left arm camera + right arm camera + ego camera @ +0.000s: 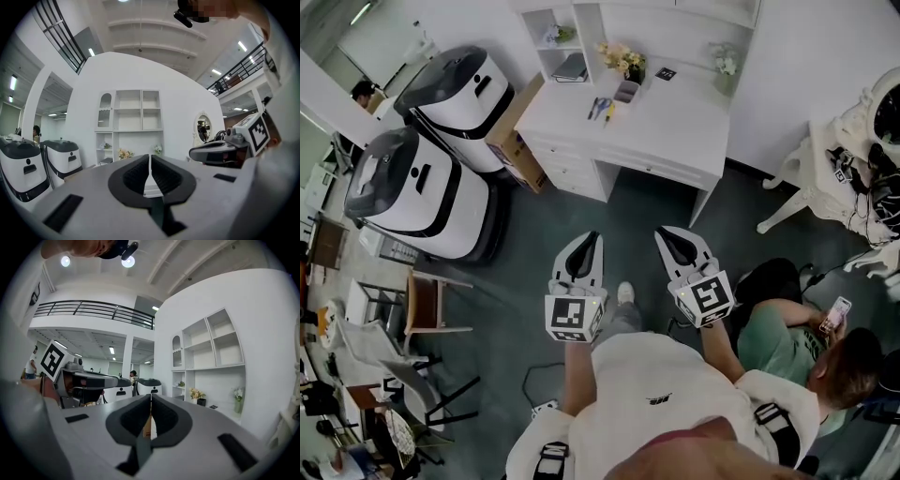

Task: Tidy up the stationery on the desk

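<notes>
The white desk (656,127) stands across the floor from me, at the top of the head view. On it lie a few pens (599,107) beside a small grey pen holder (626,91). A dark book (571,67) rests in the shelf unit above the desk. My left gripper (592,240) and right gripper (664,234) are held side by side over the dark floor, well short of the desk. In the left gripper view the left gripper (150,157) has its jaws together with nothing between them. The right gripper (151,397) is likewise shut and empty in its own view.
Two white-and-black machines (455,89) (412,192) and a cardboard box (516,136) stand left of the desk. A seated person (783,333) with a phone is at my right, near a white chair (811,192). A wooden chair (427,305) stands at the left. Flowers (622,59) and a vase (724,64) sit on the desk.
</notes>
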A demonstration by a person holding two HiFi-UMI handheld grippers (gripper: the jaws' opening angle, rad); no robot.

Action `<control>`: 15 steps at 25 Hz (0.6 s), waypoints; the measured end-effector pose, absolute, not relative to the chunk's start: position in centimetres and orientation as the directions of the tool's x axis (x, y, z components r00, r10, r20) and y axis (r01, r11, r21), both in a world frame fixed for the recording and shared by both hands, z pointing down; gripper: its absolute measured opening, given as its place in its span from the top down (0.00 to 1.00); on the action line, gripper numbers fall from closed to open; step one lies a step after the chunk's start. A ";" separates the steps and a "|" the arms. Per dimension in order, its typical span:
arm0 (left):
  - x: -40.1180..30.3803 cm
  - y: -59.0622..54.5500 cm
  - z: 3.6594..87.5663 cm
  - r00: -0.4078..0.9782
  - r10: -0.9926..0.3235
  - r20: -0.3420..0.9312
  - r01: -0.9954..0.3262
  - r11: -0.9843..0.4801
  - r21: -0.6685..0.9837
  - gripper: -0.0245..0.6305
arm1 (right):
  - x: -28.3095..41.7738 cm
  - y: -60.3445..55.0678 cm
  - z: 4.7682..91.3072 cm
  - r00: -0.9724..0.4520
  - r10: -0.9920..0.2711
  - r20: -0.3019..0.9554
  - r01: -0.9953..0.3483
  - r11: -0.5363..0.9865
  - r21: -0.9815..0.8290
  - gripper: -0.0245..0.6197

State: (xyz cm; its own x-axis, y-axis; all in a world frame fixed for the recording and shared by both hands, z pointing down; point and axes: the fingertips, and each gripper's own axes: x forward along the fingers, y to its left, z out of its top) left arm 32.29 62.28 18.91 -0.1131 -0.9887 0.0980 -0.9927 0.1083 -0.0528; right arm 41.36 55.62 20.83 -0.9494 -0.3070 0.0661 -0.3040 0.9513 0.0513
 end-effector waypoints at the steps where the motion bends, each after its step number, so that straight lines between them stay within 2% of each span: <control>1: 31.7 61.7 19.0 -0.111 -0.989 0.098 -0.993 0.106 -0.053 0.96 | 40.8 55.0 20.9 -0.949 -0.309 0.068 -0.306 0.951 0.052 0.97; 15: 23.1 54.8 19.1 -0.094 -0.989 0.110 -0.995 0.092 -0.028 0.96 | 31.7 48.3 20.5 -0.946 -0.309 0.097 -0.306 0.951 0.049 0.97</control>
State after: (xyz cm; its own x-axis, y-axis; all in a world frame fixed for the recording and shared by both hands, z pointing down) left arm 23.10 54.77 19.07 -0.0943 -0.9895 0.1096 -0.9954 0.0918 -0.0278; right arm 31.75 48.27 20.54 -0.9460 -0.3095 0.0966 -0.3060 0.9508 0.0494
